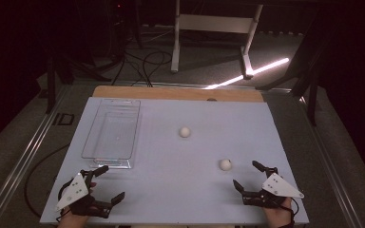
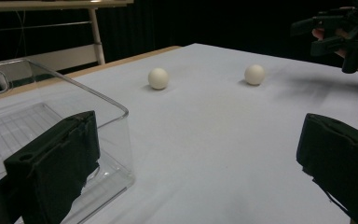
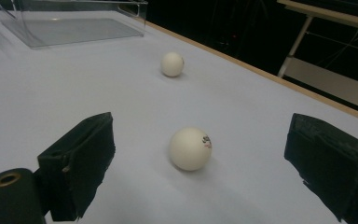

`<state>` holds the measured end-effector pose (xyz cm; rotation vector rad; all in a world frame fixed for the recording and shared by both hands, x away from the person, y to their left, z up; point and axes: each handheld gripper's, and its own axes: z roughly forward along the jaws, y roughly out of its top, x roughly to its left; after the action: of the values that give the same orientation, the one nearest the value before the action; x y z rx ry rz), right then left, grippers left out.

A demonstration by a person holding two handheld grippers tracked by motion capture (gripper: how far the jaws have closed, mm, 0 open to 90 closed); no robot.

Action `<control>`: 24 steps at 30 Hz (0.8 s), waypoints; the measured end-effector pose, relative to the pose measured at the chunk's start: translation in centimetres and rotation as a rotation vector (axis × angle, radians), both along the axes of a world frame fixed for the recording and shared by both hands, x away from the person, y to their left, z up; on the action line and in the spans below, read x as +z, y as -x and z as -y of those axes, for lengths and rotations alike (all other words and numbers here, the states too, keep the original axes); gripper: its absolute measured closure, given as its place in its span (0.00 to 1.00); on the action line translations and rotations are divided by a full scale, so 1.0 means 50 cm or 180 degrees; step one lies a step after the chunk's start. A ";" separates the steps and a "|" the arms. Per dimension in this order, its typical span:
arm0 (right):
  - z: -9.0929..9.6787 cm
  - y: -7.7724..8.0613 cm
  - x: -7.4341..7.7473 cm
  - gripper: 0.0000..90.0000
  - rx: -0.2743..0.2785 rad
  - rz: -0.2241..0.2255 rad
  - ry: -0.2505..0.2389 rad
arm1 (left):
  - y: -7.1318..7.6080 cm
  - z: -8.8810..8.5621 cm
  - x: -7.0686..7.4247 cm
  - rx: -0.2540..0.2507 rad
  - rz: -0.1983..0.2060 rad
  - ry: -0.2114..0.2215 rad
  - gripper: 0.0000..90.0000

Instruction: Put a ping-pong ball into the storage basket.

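Resting near the table's (image 1: 171,152) near edge, both grippers have their jaws spread with nothing between them. Left gripper (image 1: 108,184) sits at near left, just beside the near end of the clear plastic tray (image 1: 110,135). Right gripper (image 1: 252,175) sits at near right, facing the nearer white ball (image 1: 225,164) (printed mark visible in the right gripper view), which lies just ahead of its jaws. Farther white ball (image 1: 185,131) lies mid-table, apart from tray and nearer ball.

Small dark-and-red printed mark on the white ball (image 3: 190,148) nearest my right gripper (image 3: 198,163); too small and blurred to read. No other text or labels I can read.
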<state>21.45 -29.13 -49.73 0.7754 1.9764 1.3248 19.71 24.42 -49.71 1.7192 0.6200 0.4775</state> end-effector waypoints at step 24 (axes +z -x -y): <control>0.002 0.002 0.004 0.09 -0.0002 0.0017 -0.0057 | 0.000 -0.004 0.056 -0.0027 -0.0056 -0.0059 0.00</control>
<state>21.37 -29.25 -49.51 0.7802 1.9623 1.3445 19.71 24.62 -46.94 1.7445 0.6225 0.4640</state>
